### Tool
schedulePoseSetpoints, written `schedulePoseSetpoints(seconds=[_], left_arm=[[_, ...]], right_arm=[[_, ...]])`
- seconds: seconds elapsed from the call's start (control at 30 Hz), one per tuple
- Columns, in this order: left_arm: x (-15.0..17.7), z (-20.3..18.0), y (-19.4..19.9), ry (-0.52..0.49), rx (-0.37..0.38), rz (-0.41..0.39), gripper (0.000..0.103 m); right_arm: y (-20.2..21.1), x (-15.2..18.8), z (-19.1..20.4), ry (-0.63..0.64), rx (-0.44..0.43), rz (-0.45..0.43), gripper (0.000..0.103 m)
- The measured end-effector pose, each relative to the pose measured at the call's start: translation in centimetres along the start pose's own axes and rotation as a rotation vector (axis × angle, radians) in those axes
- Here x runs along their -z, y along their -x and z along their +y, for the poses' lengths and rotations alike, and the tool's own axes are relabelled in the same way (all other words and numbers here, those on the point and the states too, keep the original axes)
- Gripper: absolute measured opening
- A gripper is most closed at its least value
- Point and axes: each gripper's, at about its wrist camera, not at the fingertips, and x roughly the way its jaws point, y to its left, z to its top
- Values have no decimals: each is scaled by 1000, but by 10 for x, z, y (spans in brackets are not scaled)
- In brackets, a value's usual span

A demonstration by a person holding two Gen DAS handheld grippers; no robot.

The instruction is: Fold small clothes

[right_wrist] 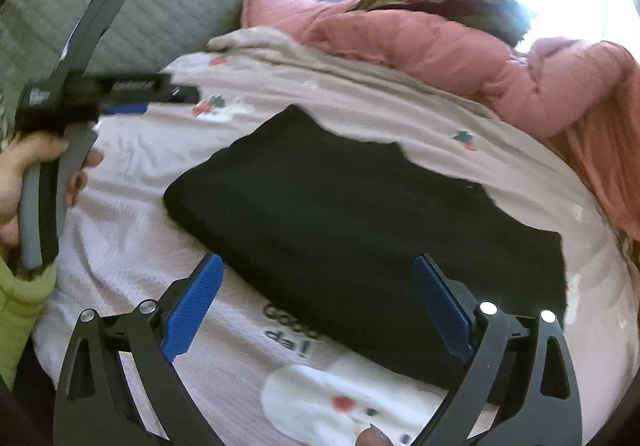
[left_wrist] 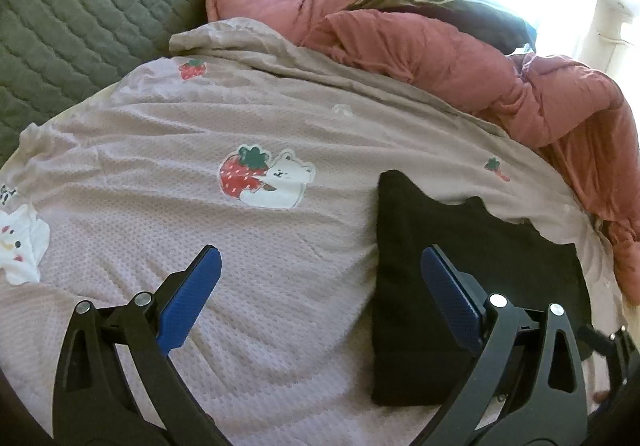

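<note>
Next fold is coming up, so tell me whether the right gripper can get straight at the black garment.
Probably yes. The right gripper is open and empty, pointing down at the folded black garment, which lies uncovered on the pink blanket. The left gripper is off to the side.

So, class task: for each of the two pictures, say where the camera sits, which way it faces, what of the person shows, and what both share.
Left wrist: on the left gripper, facing down the bed over the strawberry-print cover; only its own open fingers show.
Right wrist: on the right gripper, over the folded black garment; a hand holding the left gripper shows at left.
Shared: black garment, cover, pink quilt, grey pillow.
</note>
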Motion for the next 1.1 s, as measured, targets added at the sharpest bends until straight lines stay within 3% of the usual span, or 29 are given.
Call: schedulePoseSetpoints(seconds=[0.23,0.4,0.57,0.9,0.93,1.0,1.1], left_arm=[[-3,5,-15,8,-1,30,93],[-4,2,-22,-4,-2,40,93],[-6,-3,-27,-13,-6,46,93],[-6,-9,-49,7,11,94,93],[-5,-8,-51,12,15,99,93],[-6,-5,-56,37,41,111,93],[-8,1,-62,97,108,126,93]], right_arm=[[-28,-3,34,124,-7,44,95],[-48,-6,55,227,49,56,95],[-70,-7,66,276,50,91,95],[-86,-15,76,341,137,25,94],[-86,-16,77,357,155,12,91],[-87,-16,80,381,169,-2,77],[-84,-16,81,398,167,-36,48]])
